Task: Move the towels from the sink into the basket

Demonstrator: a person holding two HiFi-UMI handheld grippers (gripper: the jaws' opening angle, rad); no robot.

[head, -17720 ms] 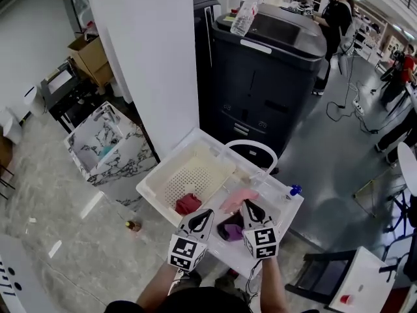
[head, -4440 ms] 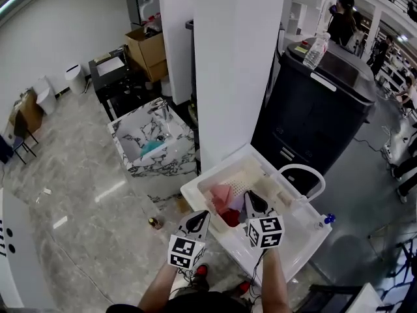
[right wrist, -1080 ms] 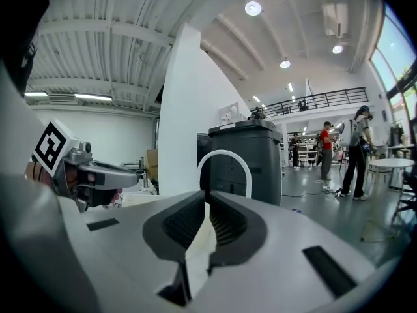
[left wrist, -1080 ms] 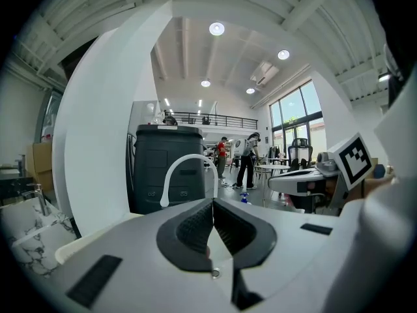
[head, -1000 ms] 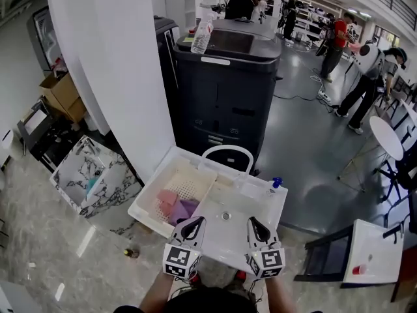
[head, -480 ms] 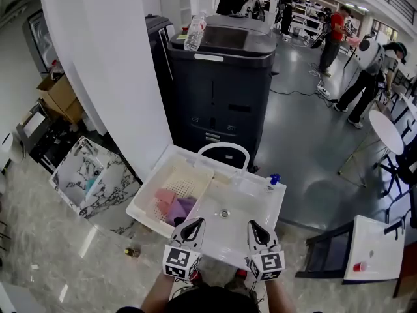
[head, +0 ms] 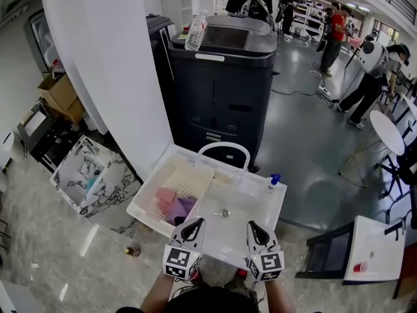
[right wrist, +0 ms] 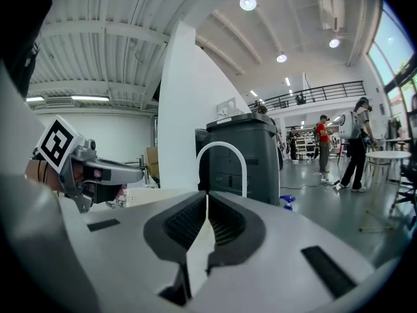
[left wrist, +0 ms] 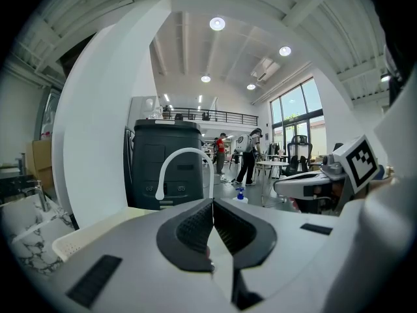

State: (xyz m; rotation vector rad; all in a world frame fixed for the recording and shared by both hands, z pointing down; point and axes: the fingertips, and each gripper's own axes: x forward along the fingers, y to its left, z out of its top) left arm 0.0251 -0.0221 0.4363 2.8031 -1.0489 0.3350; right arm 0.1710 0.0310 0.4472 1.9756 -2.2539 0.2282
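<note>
Head view, white sink [head: 253, 204] on a glossy grey floor [head: 313, 155], pink and purple towels [head: 171, 204] in the cream basket [head: 186, 175] beside its basin, black copier [head: 221, 83] and white pillar [head: 111, 64] behind, left gripper [head: 195, 223] and right gripper [head: 251, 225] at the near edge, 2 pairs of jaws pressed together, holding nothing.

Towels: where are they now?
Head view: the towels lie piled in the white basket, left of the sink basin, just ahead of the left gripper.

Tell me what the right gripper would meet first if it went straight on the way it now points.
Probably the white faucet arch at the sink's far side: the right gripper, jaws shut, aims about at it. Depth is unclear.
</note>
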